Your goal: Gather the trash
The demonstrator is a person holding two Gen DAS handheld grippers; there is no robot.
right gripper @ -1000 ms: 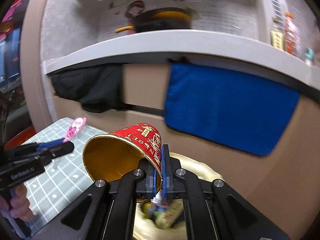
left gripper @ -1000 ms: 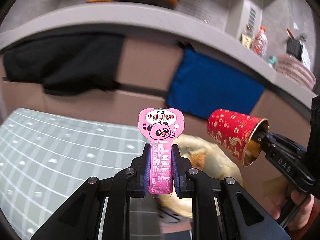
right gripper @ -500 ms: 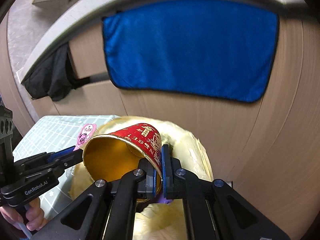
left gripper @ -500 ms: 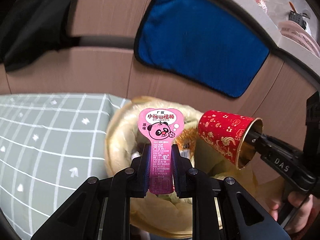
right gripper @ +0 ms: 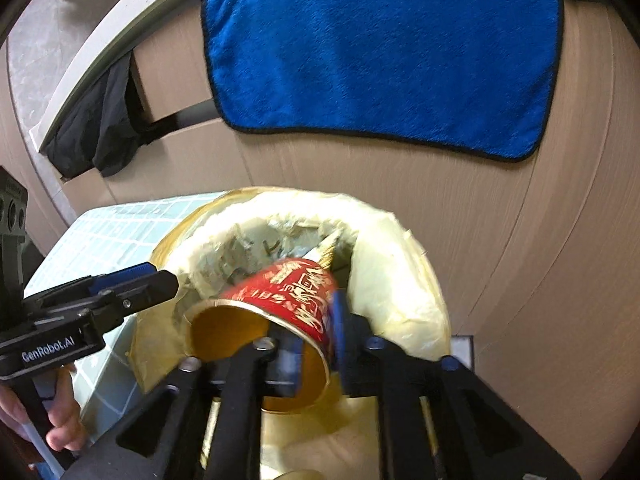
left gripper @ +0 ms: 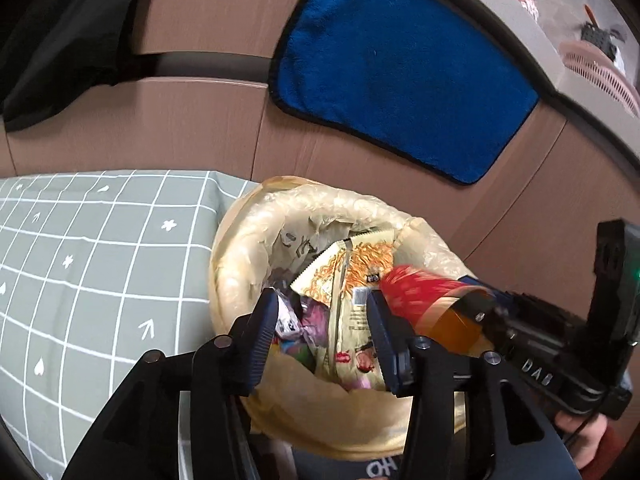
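Kitchen corner here: looking at a grey-green checked tablecloth on the left and wood-look cabinet fronts behind, with a blue towel and a black cloth hanging off them.

Pointing both grippers steeply down over a bin lined with a yellowish bag, right against the tablecloth's edge. Holding the left gripper with jaws spread wide, having just been opening, nothing between the pads. Seeing the right gripper parted narrowly, also just been opening, with the wall of the red paper cup between its jaws. Pretty blurry there, but probably not pinching it any more.

Lying on its side over the bin's mouth, that cup, gold inside facing the right camera. Sitting in the bin already: a noodle packet and a jumble of small wrappers.
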